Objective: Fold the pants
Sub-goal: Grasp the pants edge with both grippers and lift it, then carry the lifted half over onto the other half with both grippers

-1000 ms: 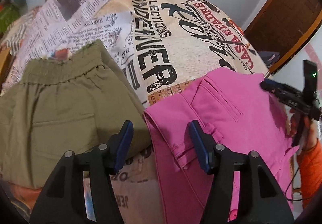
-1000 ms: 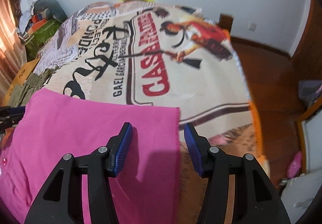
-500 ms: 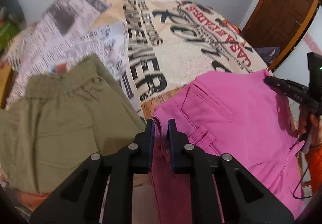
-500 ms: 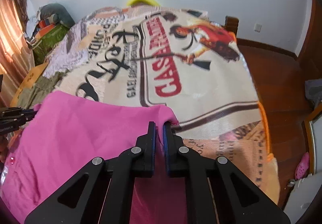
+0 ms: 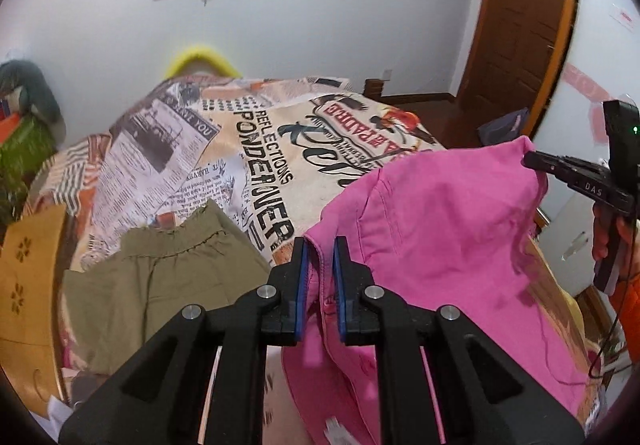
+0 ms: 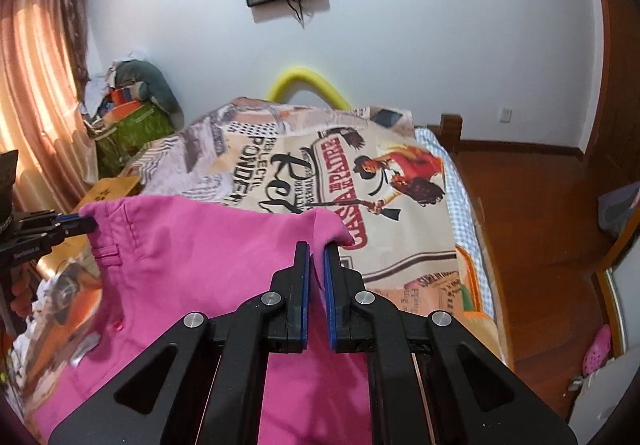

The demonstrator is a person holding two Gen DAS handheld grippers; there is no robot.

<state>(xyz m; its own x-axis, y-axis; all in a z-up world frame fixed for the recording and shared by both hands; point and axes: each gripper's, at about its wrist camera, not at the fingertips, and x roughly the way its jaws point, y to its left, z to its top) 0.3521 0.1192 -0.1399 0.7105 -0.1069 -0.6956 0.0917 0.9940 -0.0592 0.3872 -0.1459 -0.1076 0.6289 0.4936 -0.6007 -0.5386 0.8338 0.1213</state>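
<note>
Pants (image 5: pixel 440 213) slung between left gripper (image 5: pixel 319 277) and right gripper (image 6: pixel 313 285), each clamped on an edge, above bed (image 5: pixel 256 149).

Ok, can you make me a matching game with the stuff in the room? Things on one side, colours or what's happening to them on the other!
Things:
1. pink pants
2. green pants
3. bedspread
4. door

States:
A. brown wood, by the wall
B. covered in printed words and pictures
C. lying flat on the bed
D. lifted up, pinched by both grippers

Pairs: 1-D, 2-C, 3-B, 4-A
</note>
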